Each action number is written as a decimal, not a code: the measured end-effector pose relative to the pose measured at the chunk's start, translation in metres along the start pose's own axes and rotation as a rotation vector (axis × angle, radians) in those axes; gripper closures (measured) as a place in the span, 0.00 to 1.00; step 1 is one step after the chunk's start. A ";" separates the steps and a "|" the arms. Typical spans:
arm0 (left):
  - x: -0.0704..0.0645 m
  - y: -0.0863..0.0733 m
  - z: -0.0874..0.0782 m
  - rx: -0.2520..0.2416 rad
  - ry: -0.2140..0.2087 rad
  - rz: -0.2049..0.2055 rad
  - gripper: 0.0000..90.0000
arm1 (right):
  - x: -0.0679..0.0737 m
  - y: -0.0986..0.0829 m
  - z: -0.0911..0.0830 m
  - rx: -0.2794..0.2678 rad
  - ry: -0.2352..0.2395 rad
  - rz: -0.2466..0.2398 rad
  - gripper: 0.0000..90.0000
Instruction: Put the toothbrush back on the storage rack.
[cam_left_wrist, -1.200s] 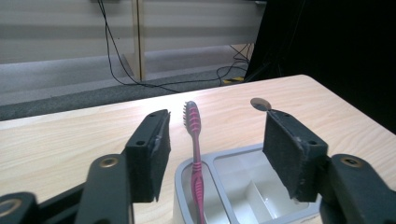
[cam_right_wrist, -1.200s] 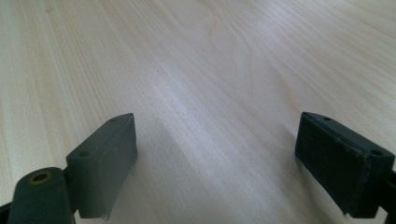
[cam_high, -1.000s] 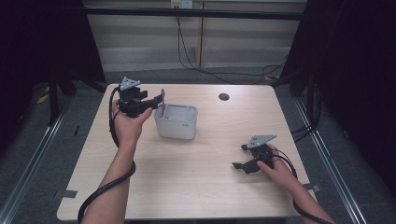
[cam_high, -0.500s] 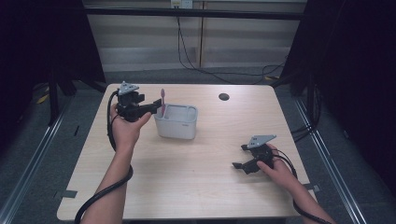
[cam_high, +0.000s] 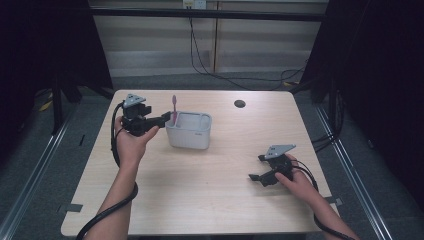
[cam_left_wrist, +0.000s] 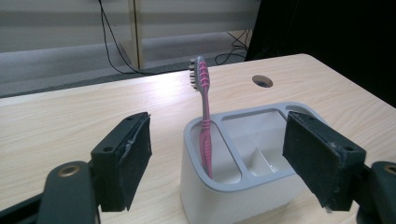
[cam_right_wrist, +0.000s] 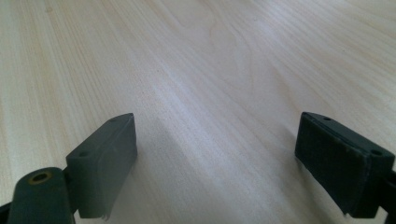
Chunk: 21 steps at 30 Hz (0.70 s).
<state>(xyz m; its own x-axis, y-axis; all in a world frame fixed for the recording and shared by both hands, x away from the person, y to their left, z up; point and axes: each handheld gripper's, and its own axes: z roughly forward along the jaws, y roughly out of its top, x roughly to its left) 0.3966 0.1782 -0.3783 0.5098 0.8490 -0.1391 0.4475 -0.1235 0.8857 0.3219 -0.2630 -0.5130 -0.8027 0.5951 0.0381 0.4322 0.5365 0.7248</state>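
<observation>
A pink toothbrush (cam_left_wrist: 203, 122) is standing upright, bristles up, in the end compartment of a white holder (cam_left_wrist: 243, 182) on the wooden worktop (cam_high: 215, 200). The left claw (cam_high: 167, 118) is hovering just beside it, released and gripping nothing. Well apart, the right claw (cam_high: 257, 168) is resting low over bare worktop, jaws spread wide.
</observation>
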 end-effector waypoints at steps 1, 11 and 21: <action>0.000 -0.001 0.000 0.003 0.000 0.001 0.26 | 0.000 0.000 0.000 0.000 -0.001 -0.001 0.14; 0.003 -0.012 -0.003 0.014 -0.002 -0.004 0.25 | 0.000 0.000 0.000 0.000 0.000 0.000 0.14; 0.008 -0.024 -0.005 0.022 -0.003 -0.004 0.25 | 0.000 0.000 0.000 0.000 -0.001 -0.001 0.14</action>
<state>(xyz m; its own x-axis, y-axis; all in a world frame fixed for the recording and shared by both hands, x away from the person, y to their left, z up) 0.3863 0.1911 -0.3984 0.5101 0.8480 -0.1438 0.4656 -0.1317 0.8751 0.3219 -0.2630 -0.5131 -0.8026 0.5954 0.0367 0.4314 0.5368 0.7251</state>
